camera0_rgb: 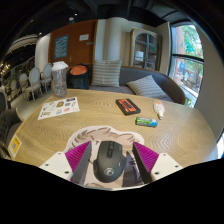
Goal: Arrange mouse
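A black computer mouse [107,163] lies between my gripper's [108,158] two fingers, on a white mat [163,160] at the near edge of a round wooden table [100,125]. The left pink pad [79,157] is close against the mouse's left side. The right pad [146,156] stands a little off its right side, with a dark gap between. The fingers are open around the mouse.
On the table beyond the fingers lie a red and black box [126,105], a small green packet [147,121], a white item [159,109] and printed sheets [58,107]. A white cylinder [60,79] stands at the far left. A sofa [140,84] is behind.
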`<state>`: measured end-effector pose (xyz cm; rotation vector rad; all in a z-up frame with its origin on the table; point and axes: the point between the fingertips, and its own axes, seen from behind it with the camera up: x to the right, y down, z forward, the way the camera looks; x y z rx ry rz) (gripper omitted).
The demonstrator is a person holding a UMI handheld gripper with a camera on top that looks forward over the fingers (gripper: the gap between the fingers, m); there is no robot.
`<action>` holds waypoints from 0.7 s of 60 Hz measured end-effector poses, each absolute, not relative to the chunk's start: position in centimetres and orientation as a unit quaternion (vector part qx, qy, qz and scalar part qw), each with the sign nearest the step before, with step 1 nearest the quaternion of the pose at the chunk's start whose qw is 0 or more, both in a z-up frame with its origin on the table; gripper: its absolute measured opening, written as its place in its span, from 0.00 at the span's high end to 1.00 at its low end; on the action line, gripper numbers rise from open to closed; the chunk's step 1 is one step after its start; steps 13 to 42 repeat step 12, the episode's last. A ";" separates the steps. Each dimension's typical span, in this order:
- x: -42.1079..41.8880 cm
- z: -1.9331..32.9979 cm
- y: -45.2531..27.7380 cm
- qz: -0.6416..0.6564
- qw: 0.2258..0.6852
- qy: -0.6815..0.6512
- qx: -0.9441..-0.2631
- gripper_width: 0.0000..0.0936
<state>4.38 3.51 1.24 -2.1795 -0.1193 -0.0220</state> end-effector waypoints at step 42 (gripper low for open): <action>5.4 5.6 -3.4 0.033 0.493 -0.068 -0.867 0.09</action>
